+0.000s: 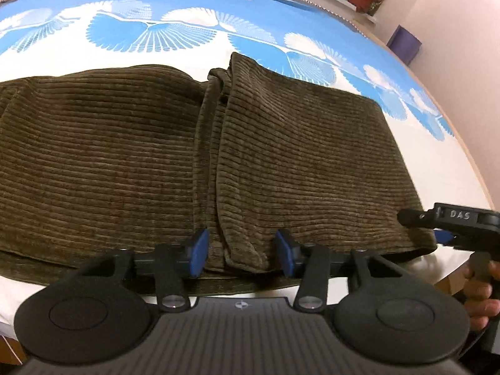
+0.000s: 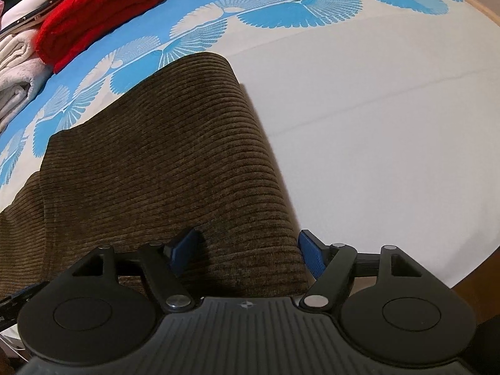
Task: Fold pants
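Observation:
Olive-brown corduroy pants point(image 1: 131, 143) lie flat on a bed, with the right part folded over so a layered edge runs down the middle point(image 1: 218, 156). My left gripper point(image 1: 242, 254) is open at the near edge, its blue pads either side of that folded edge. My right gripper point(image 2: 248, 257) is open, its pads straddling the near right corner of the pants point(image 2: 175, 162). The right gripper also shows in the left wrist view point(image 1: 447, 222), at the pants' near right corner.
The bed sheet point(image 2: 359, 125) is white with blue fan patterns. A red folded blanket point(image 2: 103, 9) and pale folded fabrics point(image 2: 18, 72) lie at the far side. Soft toys and a purple box point(image 1: 404, 43) stand beyond the bed. The bed's edge point(image 2: 481, 268) is near right.

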### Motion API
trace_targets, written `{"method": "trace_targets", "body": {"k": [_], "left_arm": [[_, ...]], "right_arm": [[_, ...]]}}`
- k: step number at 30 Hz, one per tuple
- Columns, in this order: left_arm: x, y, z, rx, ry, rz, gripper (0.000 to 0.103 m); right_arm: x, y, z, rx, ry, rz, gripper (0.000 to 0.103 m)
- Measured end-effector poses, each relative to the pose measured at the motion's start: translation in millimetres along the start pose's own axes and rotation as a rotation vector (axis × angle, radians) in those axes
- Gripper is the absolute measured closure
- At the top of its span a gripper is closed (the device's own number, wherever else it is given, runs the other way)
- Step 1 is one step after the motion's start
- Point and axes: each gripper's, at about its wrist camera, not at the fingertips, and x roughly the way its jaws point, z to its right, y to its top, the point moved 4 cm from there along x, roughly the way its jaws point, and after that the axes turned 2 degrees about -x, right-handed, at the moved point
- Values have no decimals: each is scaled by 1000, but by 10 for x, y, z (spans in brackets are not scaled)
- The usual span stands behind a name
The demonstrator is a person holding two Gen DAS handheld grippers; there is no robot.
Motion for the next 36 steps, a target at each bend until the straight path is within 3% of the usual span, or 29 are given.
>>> {"method": "trace_targets", "body": {"k": [1, 4, 9, 11, 13, 14, 16, 20, 22, 24, 25, 26, 28, 32, 34, 36], "left_arm": [[2, -2, 2, 14, 20, -2, 71], [-71, 35, 3, 25, 4, 14, 87], [-578, 160, 129, 37, -79, 136, 90], [-595, 92, 123, 54, -59, 101, 91], [-365, -12, 27, 58, 32, -8, 93], [-252, -54, -60, 43, 95, -49, 93], [-298, 17, -112, 35, 139, 1, 92], [-594, 149, 71, 135, 82, 185, 90], [-513, 116, 155, 158, 44, 156, 91], [-300, 21, 206, 182, 41, 67, 91], [-176, -45, 201, 211, 82, 10, 86], [-70, -114, 203, 252, 124, -34, 68], [-73, -92, 201, 257, 149, -21, 63], [-153, 26, 137, 165, 121, 4, 64], [-156, 85, 84, 132, 127, 20, 64], [-201, 148, 49, 106, 116, 42, 63]], "right_arm": [[-5, -6, 1, 3, 0, 0, 29], [-13, -23, 12, 8, 3, -4, 29], [-9, -15, 36, 19, 10, -7, 29], [-16, -23, 31, 15, 10, -6, 28], [-15, -27, 21, 5, 11, -8, 27], [-8, -27, 23, 0, 8, -10, 27], [3, -23, 33, -2, 2, -12, 26], [9, -21, 26, 6, -6, -14, 25], [9, -24, 7, -11, -14, -9, 25], [16, -27, -1, -19, -17, -8, 25], [15, -27, -3, -22, -17, -6, 26], [12, -27, -4, -25, -15, -6, 27], [-8, -31, -32, -40, -10, -1, 35], [-86, -32, -96, -106, -32, 34, 51], [-140, -13, -105, -120, -32, 57, 65], [-217, 22, -110, -121, -21, 91, 70]]}}
